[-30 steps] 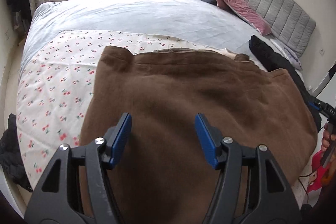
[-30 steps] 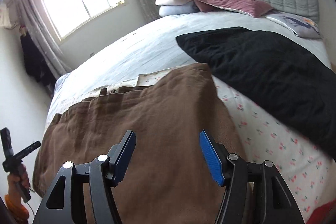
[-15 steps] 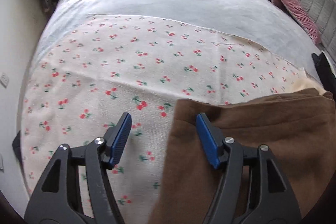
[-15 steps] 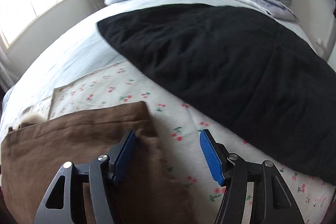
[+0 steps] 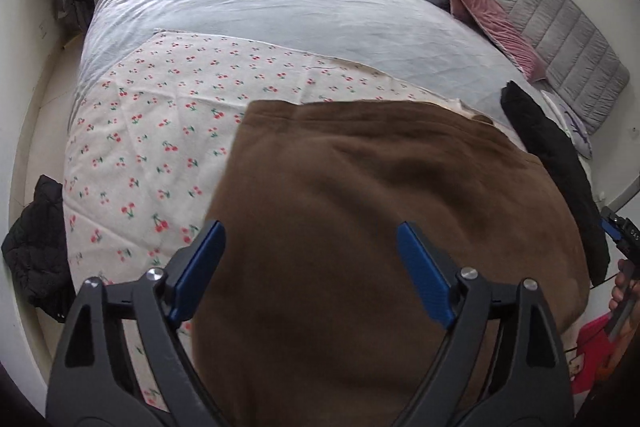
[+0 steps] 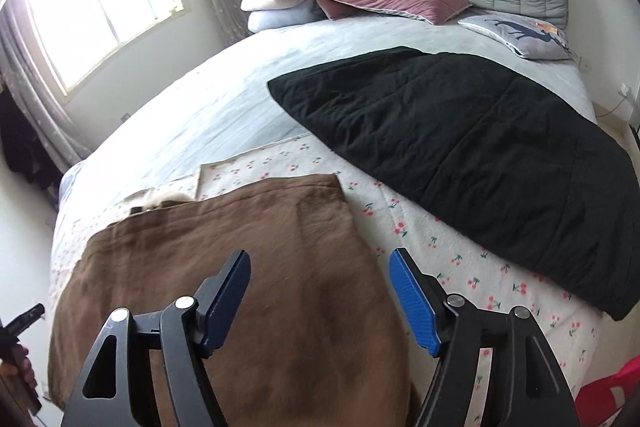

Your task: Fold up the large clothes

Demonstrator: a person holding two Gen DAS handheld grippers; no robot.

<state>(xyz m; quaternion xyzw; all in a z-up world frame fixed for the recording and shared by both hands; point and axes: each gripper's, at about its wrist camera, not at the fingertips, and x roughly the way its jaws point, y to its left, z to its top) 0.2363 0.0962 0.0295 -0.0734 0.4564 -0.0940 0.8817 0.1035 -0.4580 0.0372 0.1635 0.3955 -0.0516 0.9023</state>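
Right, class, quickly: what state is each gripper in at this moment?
Left gripper: jaws open, holding nothing, over the brown garment.
Right gripper: jaws open, holding nothing.

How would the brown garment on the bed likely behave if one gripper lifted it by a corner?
The brown garment would probably sag and drape rather than hold shape: it lies in soft wrinkles on the cherry-print sheet. Its thick, fuzzy-looking cloth suggests moderate weight. It seems unlikely to slip from ridged jaws, though that is a guess.
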